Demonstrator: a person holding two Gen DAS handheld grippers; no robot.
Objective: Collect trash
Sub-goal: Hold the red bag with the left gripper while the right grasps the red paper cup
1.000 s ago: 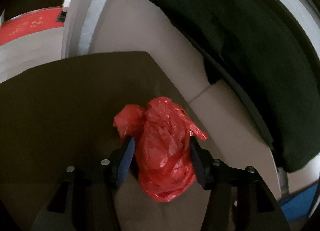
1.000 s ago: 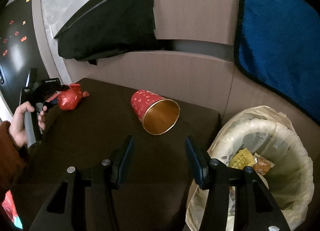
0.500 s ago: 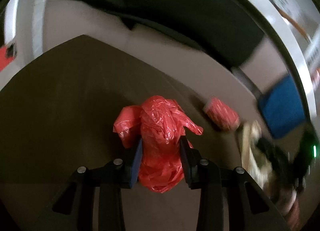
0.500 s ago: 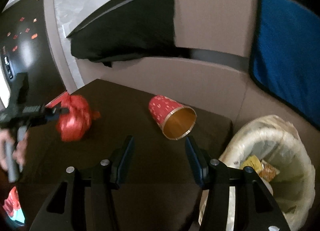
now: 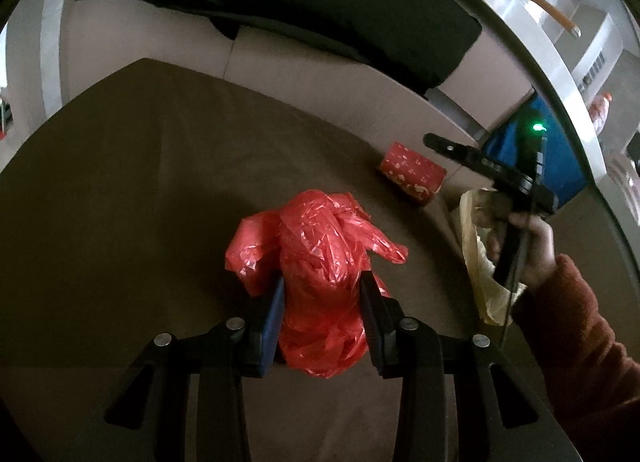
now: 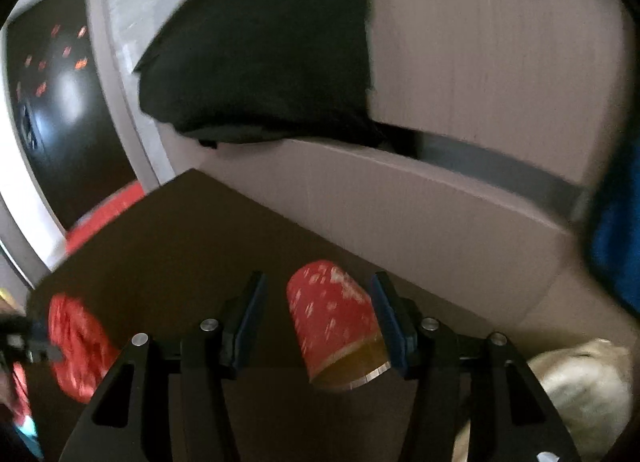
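The red plastic bag (image 5: 320,286) is now getting squeezed in the left gripper (image 5: 322,302) jaws over the worktop (image 5: 120,189) — a second ago they were only straddling it. Meanwhile the right gripper (image 6: 318,310) is closing in — jaws open around the red cup (image 6: 332,318), bin (image 6: 580,386) just beside.

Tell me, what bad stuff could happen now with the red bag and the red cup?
The left gripper pinches only the crinkly red plastic bag, so loose plastic might slip out on the way to the bin. The right gripper is open around the red paper cup, which lies on its side on the table; a nudge could roll it away, and a hard squeeze might crush it.
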